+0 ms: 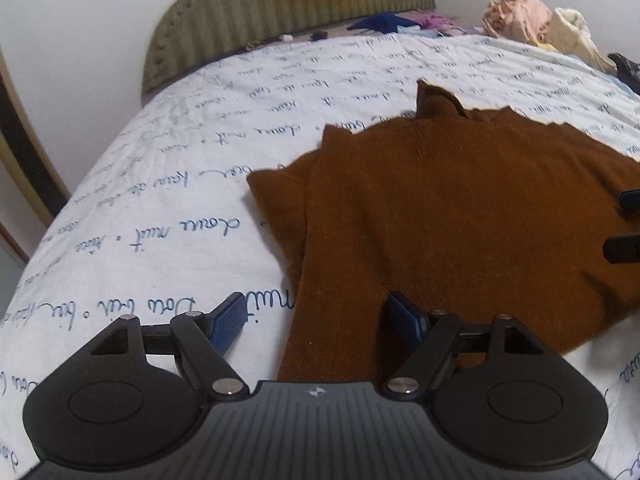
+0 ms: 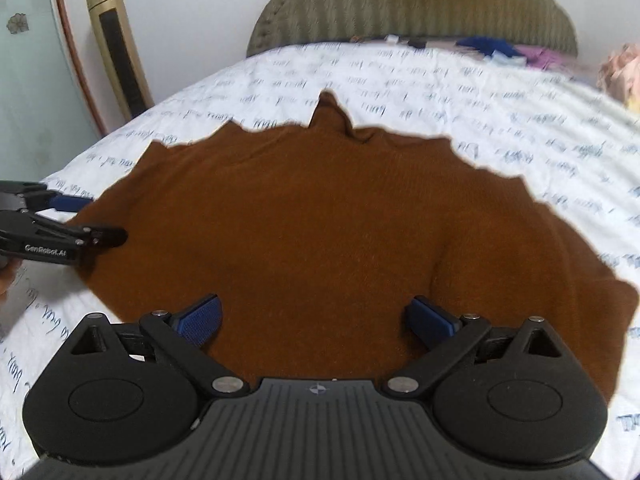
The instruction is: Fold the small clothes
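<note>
A rust-brown knit sweater (image 1: 440, 208) lies flat on the bed, collar pointing away toward the headboard, with its left side folded over onto the body. My left gripper (image 1: 316, 312) is open above the sweater's near left edge; one blue pad is over the sheet, the other over the knit, and neither presses on it. In the right wrist view the sweater (image 2: 320, 208) fills the middle. My right gripper (image 2: 316, 312) stands wide open over its near hem with nothing held. The left gripper (image 2: 94, 219) shows at the sweater's left edge, and the right gripper's fingertips (image 1: 626, 200) show at the right border.
The bed has a white sheet (image 1: 160, 184) printed with blue handwriting and an olive padded headboard (image 1: 280, 8). Loose clothes (image 1: 532, 20) are heaped at the far right corner. A gold tower appliance (image 2: 116, 44) stands by the wall left of the bed.
</note>
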